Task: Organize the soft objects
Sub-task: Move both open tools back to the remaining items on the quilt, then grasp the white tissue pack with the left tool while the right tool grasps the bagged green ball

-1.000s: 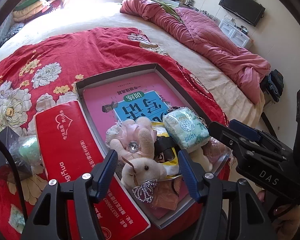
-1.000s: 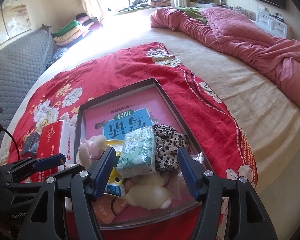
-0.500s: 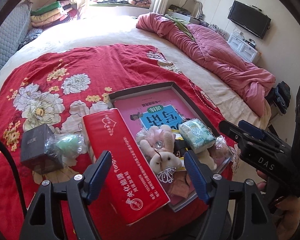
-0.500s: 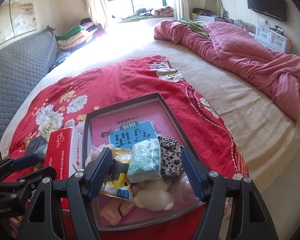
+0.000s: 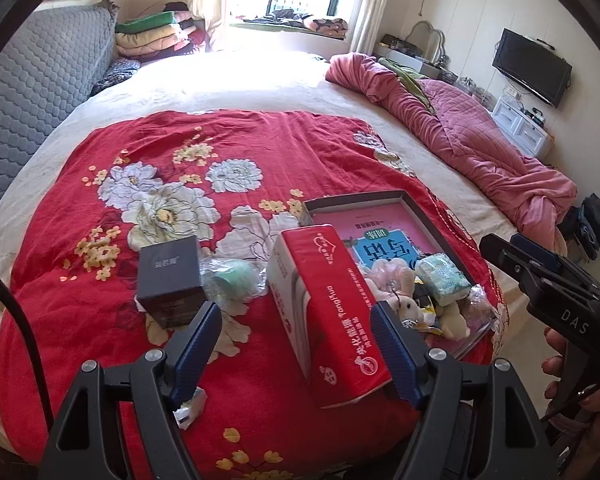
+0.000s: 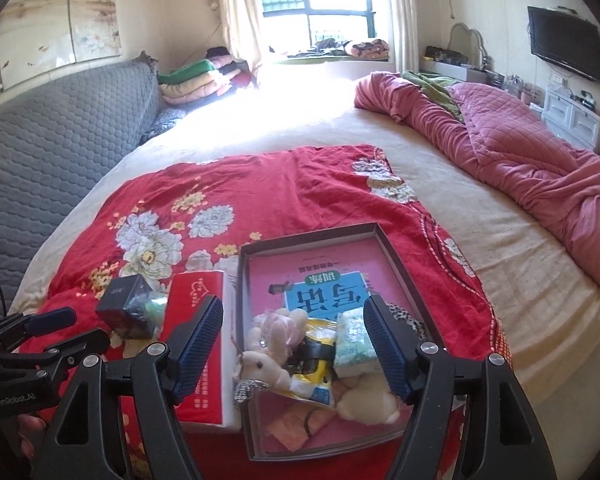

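A shallow grey box (image 6: pixel 312 240) lies on the red flowered cover (image 5: pixel 160 152) with a pink book in it. Its near end holds a plush rabbit (image 6: pixel 268 364), a pale green tissue packet (image 6: pixel 352 336), a yellow packet (image 6: pixel 318 356), a cream plush (image 6: pixel 368 400) and a leopard-print cloth (image 6: pixel 412 322). A long red tissue pack (image 5: pixel 328 300) lies against the box's left side. Left of it stand a black box (image 5: pixel 170 276) and a green soft thing in clear wrap (image 5: pixel 232 278). My left gripper (image 5: pixel 295 309) hangs open above the red pack. My right gripper (image 6: pixel 293 304) hangs open above the box, holding nothing.
A bunched pink quilt (image 5: pixel 480 148) fills the bed's right side. A grey padded headboard (image 5: pixel 28 100) and folded blankets (image 5: pixel 156 36) are at the left. A small white packet (image 5: pixel 188 404) lies by my left finger. A TV (image 6: pixel 564 48) and white drawers (image 6: pixel 572 116) stand by the right wall.
Both grippers have drawn back and up from the box, and their jaws stand wider. The left one has swung left, from over the plush rabbit to over the red pack.
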`<action>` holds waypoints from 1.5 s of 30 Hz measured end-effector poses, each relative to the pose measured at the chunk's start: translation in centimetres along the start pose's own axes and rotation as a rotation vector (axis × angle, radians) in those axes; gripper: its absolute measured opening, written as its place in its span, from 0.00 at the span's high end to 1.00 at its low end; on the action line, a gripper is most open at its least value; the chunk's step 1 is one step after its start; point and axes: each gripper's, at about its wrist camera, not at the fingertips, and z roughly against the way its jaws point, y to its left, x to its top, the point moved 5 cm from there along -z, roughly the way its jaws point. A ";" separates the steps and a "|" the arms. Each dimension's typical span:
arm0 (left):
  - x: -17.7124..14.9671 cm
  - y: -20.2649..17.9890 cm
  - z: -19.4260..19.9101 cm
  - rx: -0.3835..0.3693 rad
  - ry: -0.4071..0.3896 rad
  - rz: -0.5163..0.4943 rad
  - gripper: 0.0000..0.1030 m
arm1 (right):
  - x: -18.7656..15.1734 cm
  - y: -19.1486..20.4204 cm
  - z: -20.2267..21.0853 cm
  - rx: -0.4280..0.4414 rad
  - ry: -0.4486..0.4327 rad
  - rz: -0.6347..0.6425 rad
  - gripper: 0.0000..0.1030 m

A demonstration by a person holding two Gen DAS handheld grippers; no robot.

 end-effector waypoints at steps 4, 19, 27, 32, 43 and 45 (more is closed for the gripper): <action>-0.1 2.3 1.4 0.020 -0.016 0.032 0.26 | 0.3 2.5 0.4 0.023 -0.003 0.050 0.28; -2.7 12.7 7.0 0.147 -0.037 0.197 0.26 | 1.4 11.1 3.2 0.117 -0.048 0.203 0.28; -4.9 15.4 8.2 0.174 -0.017 0.233 0.26 | 0.6 15.9 3.1 0.178 -0.012 0.319 0.28; -5.9 16.0 7.8 0.161 0.003 0.259 0.26 | -0.4 17.7 2.6 0.197 0.013 0.374 0.28; -8.4 15.2 3.0 0.119 0.104 0.293 0.26 | -2.5 18.2 -0.1 0.186 0.073 0.439 0.28; -9.0 14.9 2.0 0.106 0.126 0.300 0.26 | -2.8 18.1 -0.8 0.180 0.085 0.446 0.28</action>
